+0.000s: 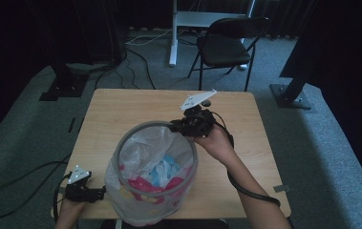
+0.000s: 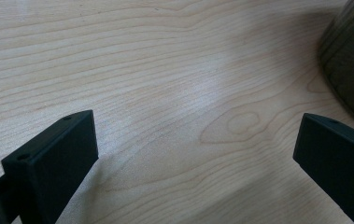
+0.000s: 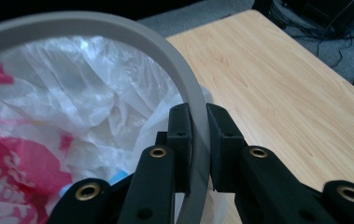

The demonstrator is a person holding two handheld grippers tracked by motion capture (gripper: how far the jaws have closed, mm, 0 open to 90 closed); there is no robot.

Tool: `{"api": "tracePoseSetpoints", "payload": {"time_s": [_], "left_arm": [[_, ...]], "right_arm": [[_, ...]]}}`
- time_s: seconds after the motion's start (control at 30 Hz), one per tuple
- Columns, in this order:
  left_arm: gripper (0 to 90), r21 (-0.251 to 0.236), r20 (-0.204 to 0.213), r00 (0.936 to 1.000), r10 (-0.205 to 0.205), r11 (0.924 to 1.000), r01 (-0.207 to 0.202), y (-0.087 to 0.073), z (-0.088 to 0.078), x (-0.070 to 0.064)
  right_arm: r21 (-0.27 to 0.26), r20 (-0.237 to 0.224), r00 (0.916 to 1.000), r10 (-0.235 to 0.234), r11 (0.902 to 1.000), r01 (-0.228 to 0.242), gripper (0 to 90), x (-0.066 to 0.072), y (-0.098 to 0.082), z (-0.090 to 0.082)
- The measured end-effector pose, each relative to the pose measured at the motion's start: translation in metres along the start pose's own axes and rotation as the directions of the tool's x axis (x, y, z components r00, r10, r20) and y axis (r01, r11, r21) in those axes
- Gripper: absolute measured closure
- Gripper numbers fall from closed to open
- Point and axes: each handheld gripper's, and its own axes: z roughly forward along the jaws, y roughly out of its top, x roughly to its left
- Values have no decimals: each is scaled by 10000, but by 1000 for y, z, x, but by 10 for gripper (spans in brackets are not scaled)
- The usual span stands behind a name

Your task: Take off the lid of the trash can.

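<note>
On the wood table (image 1: pixel 121 107), near its front edge, stands a mesh bin (image 1: pixel 152 205) w/ a clear bag (image 1: pixel 140 148) and red-and-blue stuff inside. Bin's grey rim (image 3: pixel 184 84) is pinched by the right gripper (image 3: pixel 199 140), jaws tight on it. Left gripper (image 2: pixel 195 154) rests just beside the bin, jaws wide, w/ bare table between.

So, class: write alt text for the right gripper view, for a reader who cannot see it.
The right gripper has its black jaws shut on the grey rim of a bin lined with a white and red plastic bag; a wooden table lies beyond.
</note>
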Motion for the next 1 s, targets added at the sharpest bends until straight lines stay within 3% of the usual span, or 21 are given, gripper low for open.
{"api": "tracePoseSetpoints", "payload": {"time_s": [0.07,0.2,0.43,0.53,0.6,0.63,0.8,0.9,1.0], "left_arm": [[0,-3,-34,10000,-12,10000,12,0,0,0],[0,-22,-73,10000,-36,10000,36,0,0,0],[0,1,-40,10000,-33,10000,33,0,0,0],[0,52,-88,9999,-58,10000,59,0,1,0],[0,53,-90,10000,-41,10000,41,0,1,0],[0,41,-94,9999,-43,10000,43,0,0,0],[0,18,-71,9999,-86,10000,86,0,0,0],[0,23,-76,9999,-77,10000,77,0,0,0],[0,10,-100,9999,-98,10000,98,0,0,0]], "right_arm": [[-75,3,10000,9,10000,-9,809,0,1,-2],[-994,-593,9966,576,9930,-633,814,-5,4,-13],[-1419,-905,9929,767,9859,-891,816,-7,9,-21],[-1819,-1395,9846,1056,9746,-1303,817,-10,11,-27],[-1906,-1499,9830,1061,9725,-1341,818,-10,11,-28],[-2070,-1797,9774,1117,9670,-1485,818,-9,13,-30],[-2294,-1709,9794,1077,9624,-1459,818,-8,17,-37],[-2588,-1581,9790,1289,9514,-1671,818,-13,16,-46],[-2643,-1533,9783,1392,9482,-1763,818,-17,14,-50]]}}
